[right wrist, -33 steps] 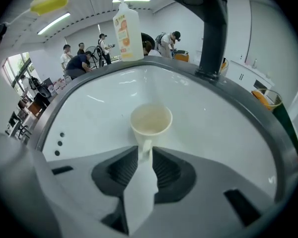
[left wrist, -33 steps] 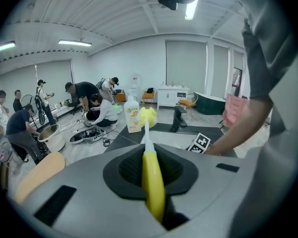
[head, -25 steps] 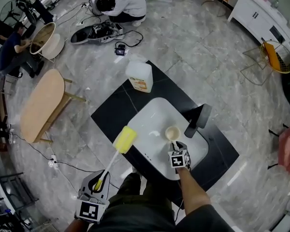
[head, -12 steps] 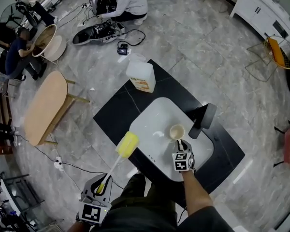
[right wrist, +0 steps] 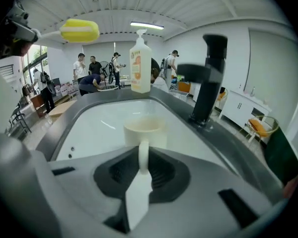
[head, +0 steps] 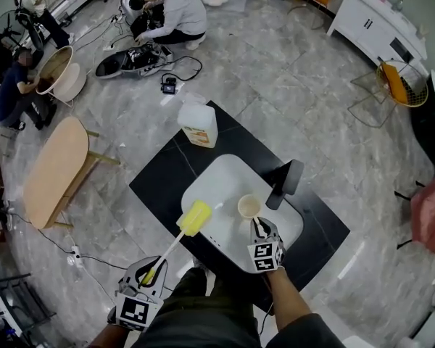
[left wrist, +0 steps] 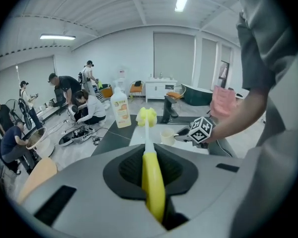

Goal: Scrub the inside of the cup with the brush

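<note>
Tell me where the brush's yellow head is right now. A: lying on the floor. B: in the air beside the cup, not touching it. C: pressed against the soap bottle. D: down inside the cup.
B: the brush head is left of the cup with a clear gap between them, held up over the sink edge by the left gripper.

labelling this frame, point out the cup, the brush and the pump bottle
cup (head: 249, 207), head view, on its open mouth
brush (head: 194, 217), head view, on its yellow head
pump bottle (head: 199, 129), head view, on its labelled body
</note>
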